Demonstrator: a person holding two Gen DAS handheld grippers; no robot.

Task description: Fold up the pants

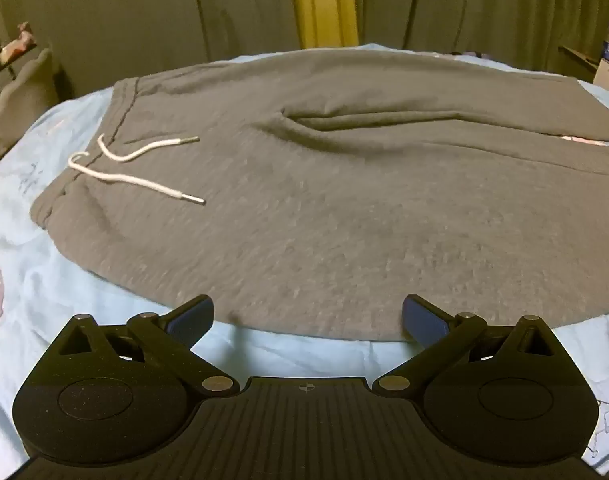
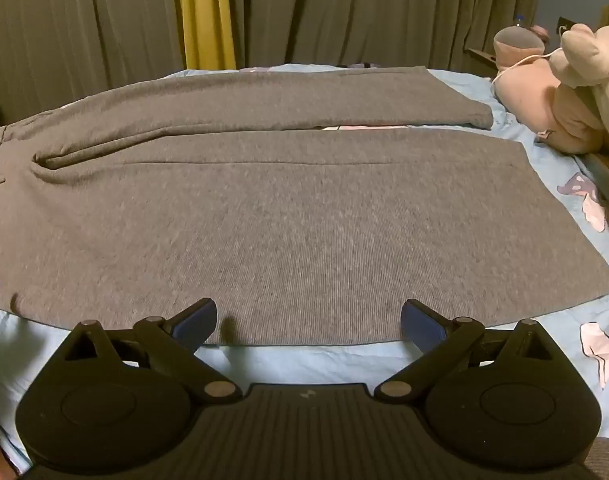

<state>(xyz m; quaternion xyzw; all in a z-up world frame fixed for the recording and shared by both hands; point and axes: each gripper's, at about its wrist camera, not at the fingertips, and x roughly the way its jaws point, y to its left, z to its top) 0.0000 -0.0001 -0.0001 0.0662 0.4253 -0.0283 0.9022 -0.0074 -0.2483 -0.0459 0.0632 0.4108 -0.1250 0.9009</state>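
Observation:
Grey sweatpants [image 1: 324,200] lie flat on a light blue bedsheet [image 1: 84,288], waistband to the left with a white drawstring [image 1: 136,168], legs running right. In the right wrist view the two legs [image 2: 304,220] lie side by side, cuffs at the right. My left gripper [image 1: 307,316] is open and empty, fingers just over the near edge of the pants by the hip. My right gripper [image 2: 308,320] is open and empty, over the near edge of the near leg.
Pink plush toys [image 2: 564,92] lie at the right end of the bed. Grey and yellow curtains [image 2: 204,12] hang behind the bed. A grey plush [image 1: 24,96] sits beyond the left bed edge. The sheet [image 2: 304,364] shows between the grippers and the pants.

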